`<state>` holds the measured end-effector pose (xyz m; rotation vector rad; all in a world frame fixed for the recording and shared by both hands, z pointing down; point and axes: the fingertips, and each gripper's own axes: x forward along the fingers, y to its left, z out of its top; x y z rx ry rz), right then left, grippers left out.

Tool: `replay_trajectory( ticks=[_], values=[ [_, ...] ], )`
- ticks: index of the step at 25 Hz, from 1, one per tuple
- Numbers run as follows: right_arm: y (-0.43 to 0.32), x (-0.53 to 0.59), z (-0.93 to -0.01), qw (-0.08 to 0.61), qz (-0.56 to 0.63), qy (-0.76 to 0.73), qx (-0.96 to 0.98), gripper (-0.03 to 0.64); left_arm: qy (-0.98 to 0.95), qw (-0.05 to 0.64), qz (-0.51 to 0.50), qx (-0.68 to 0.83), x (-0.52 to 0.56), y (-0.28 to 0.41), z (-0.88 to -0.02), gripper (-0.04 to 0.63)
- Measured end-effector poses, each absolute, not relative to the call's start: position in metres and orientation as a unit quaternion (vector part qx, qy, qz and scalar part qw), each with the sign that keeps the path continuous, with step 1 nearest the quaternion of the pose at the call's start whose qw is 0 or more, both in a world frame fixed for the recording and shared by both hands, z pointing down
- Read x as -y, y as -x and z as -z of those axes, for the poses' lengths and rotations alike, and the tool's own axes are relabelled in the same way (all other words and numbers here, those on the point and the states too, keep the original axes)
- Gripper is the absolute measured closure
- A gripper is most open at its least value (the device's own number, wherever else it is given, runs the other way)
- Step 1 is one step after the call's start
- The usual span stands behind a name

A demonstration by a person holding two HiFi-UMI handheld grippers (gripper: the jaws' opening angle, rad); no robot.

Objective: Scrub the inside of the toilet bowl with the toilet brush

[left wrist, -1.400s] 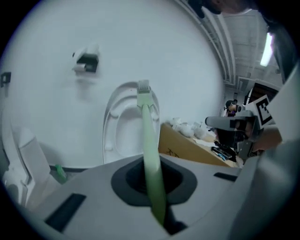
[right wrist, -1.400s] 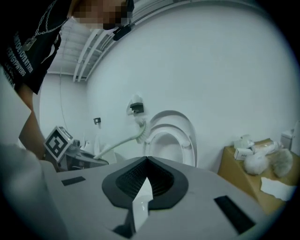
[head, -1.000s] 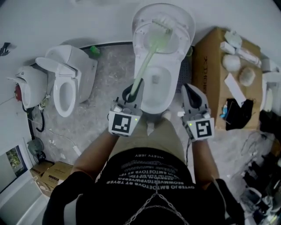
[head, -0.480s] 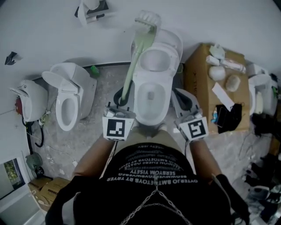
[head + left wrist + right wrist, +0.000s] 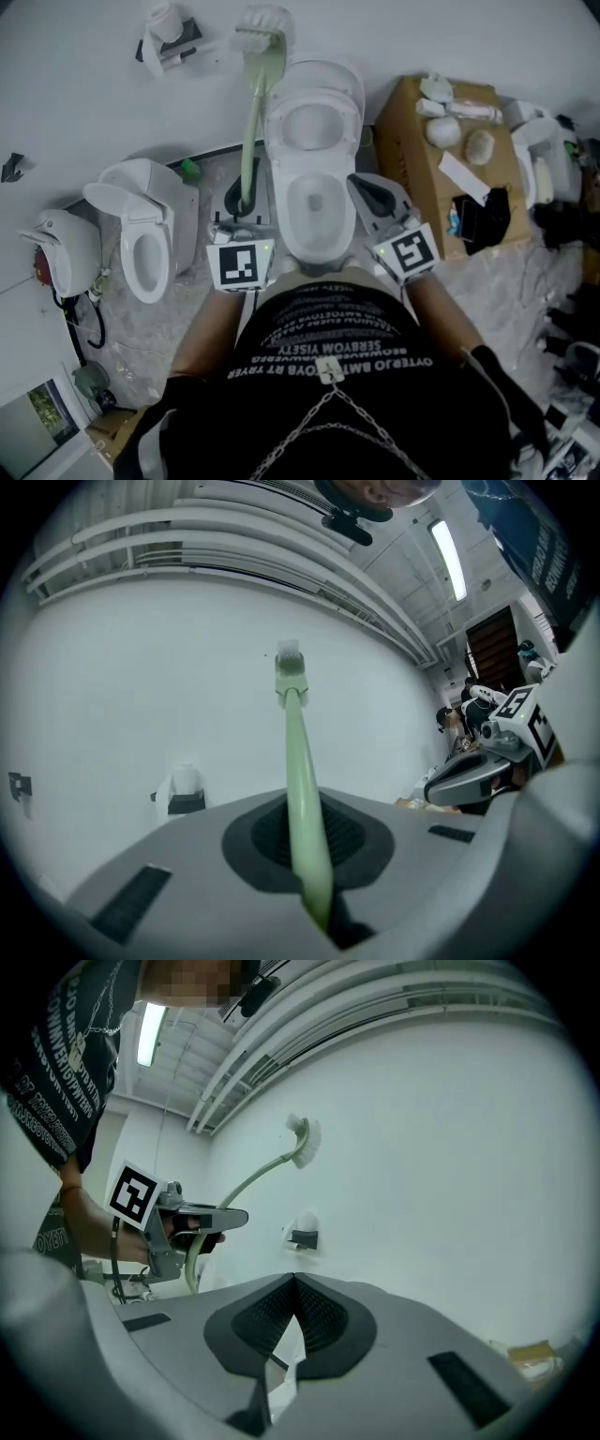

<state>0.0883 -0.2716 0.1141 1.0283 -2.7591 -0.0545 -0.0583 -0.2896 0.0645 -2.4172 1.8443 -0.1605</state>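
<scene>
L gripper clamped on toilet brush handle, forearm angled up; bristles up vs wall, above-left of toilet bowl. R gripper jaws together, empty, beside bowl.

A second toilet stands at left, a cardboard box at right, a wall-mounted paper holder upper left.

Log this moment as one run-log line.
left gripper: shut on toilet brush | toilet brush: outside toilet bowl, head up | right gripper: shut, empty | scrubbing: not under way
</scene>
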Motion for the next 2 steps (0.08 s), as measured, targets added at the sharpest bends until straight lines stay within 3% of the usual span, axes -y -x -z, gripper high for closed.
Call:
replay_trajectory(
  ticks=[2],
  values=[
    [-0.0825,0.2648,-0.1089,0.100,0.021,-0.347,0.932,0.614,0.795,0.051,0.050,-0.603,0.2860,0.0624,-0.0585,0.592]
  ],
)
